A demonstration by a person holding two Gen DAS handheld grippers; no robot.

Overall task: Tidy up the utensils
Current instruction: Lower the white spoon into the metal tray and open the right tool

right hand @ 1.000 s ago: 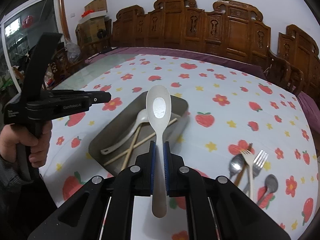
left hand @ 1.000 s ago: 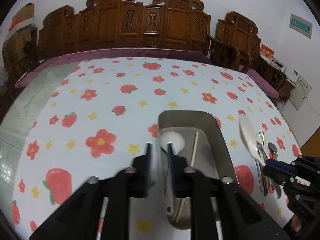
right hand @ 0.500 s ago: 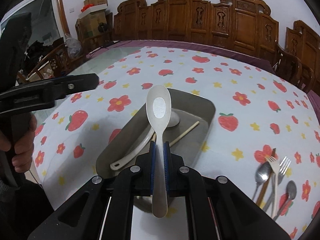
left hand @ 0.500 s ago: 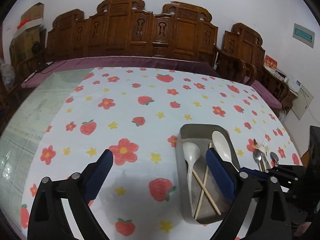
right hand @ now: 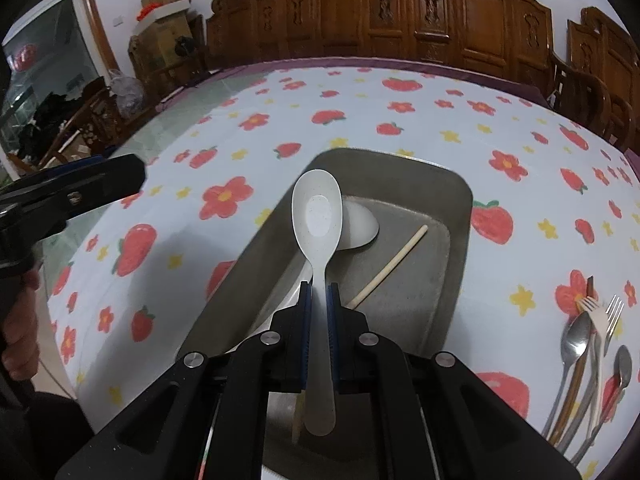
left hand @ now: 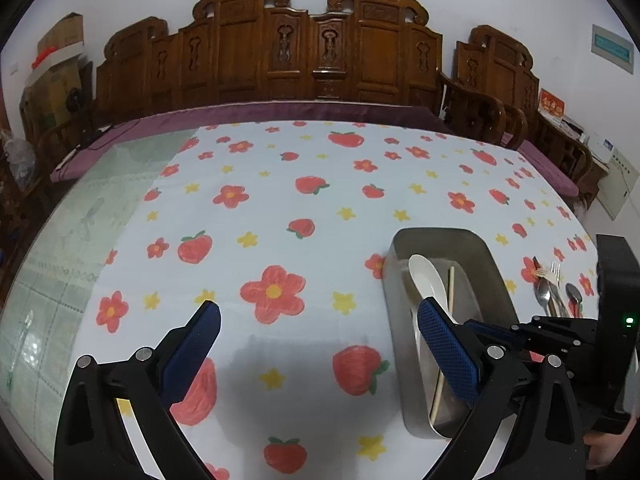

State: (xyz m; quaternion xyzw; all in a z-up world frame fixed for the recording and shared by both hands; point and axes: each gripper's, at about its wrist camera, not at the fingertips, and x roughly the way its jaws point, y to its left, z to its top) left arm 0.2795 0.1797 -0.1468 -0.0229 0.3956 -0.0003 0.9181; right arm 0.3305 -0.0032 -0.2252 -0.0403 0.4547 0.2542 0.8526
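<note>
My right gripper point(right hand: 318, 294) is shut on the handle of a white plastic spoon point(right hand: 317, 216) and holds it over the grey metal tray point(right hand: 452, 280). Under it in the tray lie another white spoon point(right hand: 360, 226) and wooden chopsticks point(right hand: 390, 268). My left gripper point(left hand: 320, 332) is wide open and empty above the tablecloth, left of the tray point(left hand: 492, 276). In the left wrist view the held spoon point(left hand: 426, 280) and the right gripper point(left hand: 552, 332) show over the tray.
Metal forks and spoons point(right hand: 588, 356) lie in a bunch right of the tray; they also show in the left wrist view point(left hand: 554, 292). The table has a strawberry-and-flower cloth point(left hand: 280, 208). Carved wooden chairs point(left hand: 312, 52) line the far edge.
My left gripper opened wide, let go of the first white spoon in the tray and drew back left. My right gripper carried its spoon forward and lower over the tray.
</note>
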